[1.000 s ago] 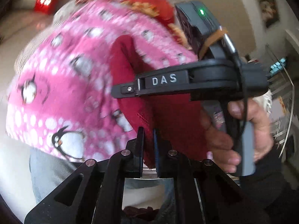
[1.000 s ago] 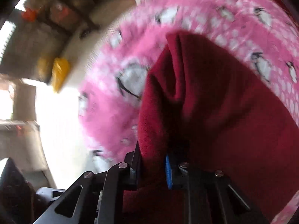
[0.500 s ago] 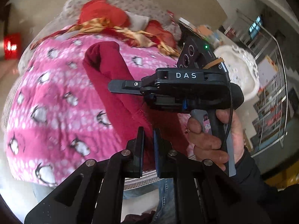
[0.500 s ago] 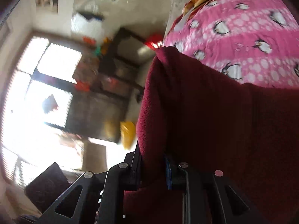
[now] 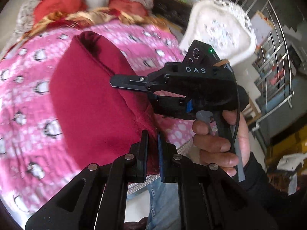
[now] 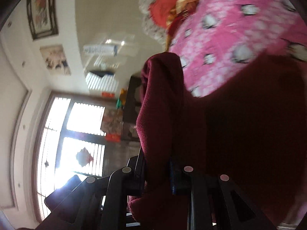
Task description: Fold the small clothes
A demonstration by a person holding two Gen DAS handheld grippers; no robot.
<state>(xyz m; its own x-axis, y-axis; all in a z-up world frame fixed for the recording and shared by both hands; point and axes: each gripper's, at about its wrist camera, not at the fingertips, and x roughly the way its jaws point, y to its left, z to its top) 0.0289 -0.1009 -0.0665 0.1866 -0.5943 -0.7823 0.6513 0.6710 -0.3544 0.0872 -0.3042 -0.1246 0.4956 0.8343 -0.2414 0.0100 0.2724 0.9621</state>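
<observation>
A dark red garment (image 5: 90,103) hangs lifted above a bed with a pink penguin-print blanket (image 5: 26,99). My left gripper (image 5: 152,143) is shut on the garment's near edge. My right gripper (image 5: 122,83) shows in the left wrist view, held by a hand, its fingers against the garment's right side. In the right wrist view my right gripper (image 6: 156,164) is shut on a thick fold of the red garment (image 6: 239,126), which fills the right half of that view. The pink blanket (image 6: 230,38) lies behind it.
Red and gold bedding (image 5: 88,11) is piled at the bed's far end. A white ornate chair (image 5: 220,30) and metal railing (image 5: 276,57) stand to the right. The person's jeans (image 5: 163,201) are below. A bright window (image 6: 76,138) and framed pictures (image 6: 42,13) line the wall.
Both grippers have lifted and swung the red garment; it has spread wider between them. The views have tilted toward the room and window. Both stay shut on the cloth.
</observation>
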